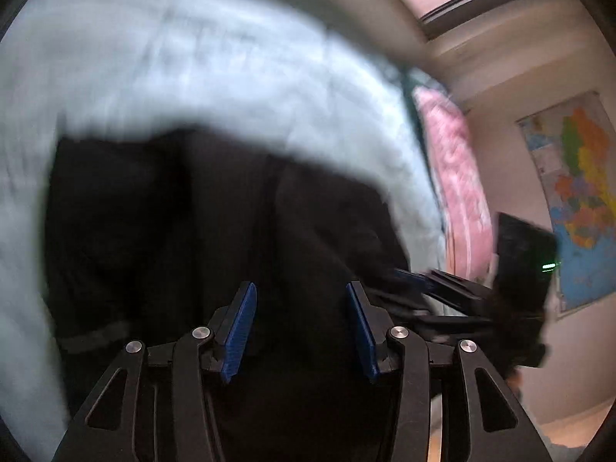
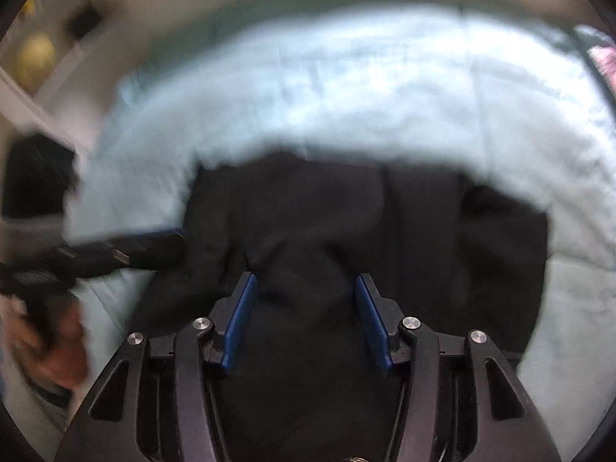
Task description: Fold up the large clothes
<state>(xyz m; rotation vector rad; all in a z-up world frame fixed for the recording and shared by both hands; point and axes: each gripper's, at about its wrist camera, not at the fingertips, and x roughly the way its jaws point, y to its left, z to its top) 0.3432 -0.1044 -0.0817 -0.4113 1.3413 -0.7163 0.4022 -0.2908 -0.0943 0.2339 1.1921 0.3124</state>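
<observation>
A black garment (image 1: 215, 231) lies spread on a pale blue bedsheet (image 1: 192, 69), blurred in both views. My left gripper (image 1: 301, 292) hovers over the garment's near part with its blue pads (image 1: 240, 331) apart, and only flat dark cloth shows between them. The right gripper (image 2: 306, 281) is also open over the garment (image 2: 423, 231). A raised fold of black cloth (image 2: 304, 269) sits in its gap, and the pads do not squeeze it. Each view shows the other gripper at its side, over the garment's edge: the right one's fingers (image 1: 414, 277) and the left one's fingers (image 2: 161, 235).
A pink blanket (image 1: 454, 169) lies along the bed's far right side. A coloured map (image 1: 577, 192) hangs on the wall beyond. A hand (image 2: 50, 338) holds the left gripper's handle at the left edge. Blurred shelves (image 2: 57, 38) stand at the upper left.
</observation>
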